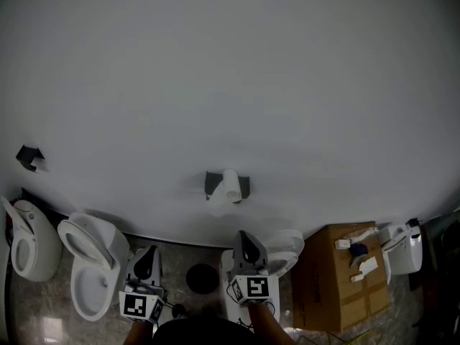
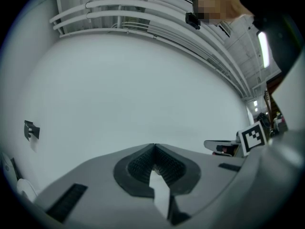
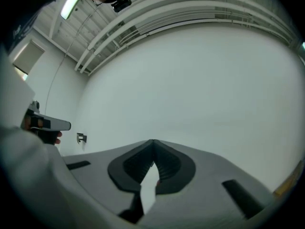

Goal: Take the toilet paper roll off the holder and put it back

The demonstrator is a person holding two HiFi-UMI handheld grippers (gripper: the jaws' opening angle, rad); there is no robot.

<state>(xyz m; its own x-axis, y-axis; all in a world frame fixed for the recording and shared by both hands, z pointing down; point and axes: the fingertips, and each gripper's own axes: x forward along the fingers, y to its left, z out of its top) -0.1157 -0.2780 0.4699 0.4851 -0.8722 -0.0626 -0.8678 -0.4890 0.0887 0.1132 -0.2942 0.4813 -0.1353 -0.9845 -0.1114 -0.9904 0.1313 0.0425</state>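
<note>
roll: toilet paper roll (image 1: 231,185) sits on the holder (image 1: 213,184), mounted low on the white wall (image 1: 230,70); a loose tail of paper hangs below it
progress: ambiguous. The roll is seated and neither gripper is on it, so this is either before the take-off or after the put-back; these views alone can't say which
left to do, if not started: reach in, grip the roll, lift it off the holder, then reseat it
left to do, if finished: nothing, the roll looks properly hung
left gripper (image 1: 148,252): low in the head view, well short of the wall and well apart from the roll
left jaws: its own view shows the left gripper (image 2: 154,147) with pads (image 2: 138,163) together at the tip, nothing between them, only bare wall ahead
right gripper (image 1: 243,236): below the roll in the head view, nearer than the left one but not touching the roll
right jaws: the right gripper (image 3: 152,142) is fully closed, pads meet at the tip, empty
surroundings: toilet (image 1: 92,272) to the left, cardboard box (image 1: 345,279) to the right, not involved
risk: the hanging tail could snag or unroll on a grab
</note>
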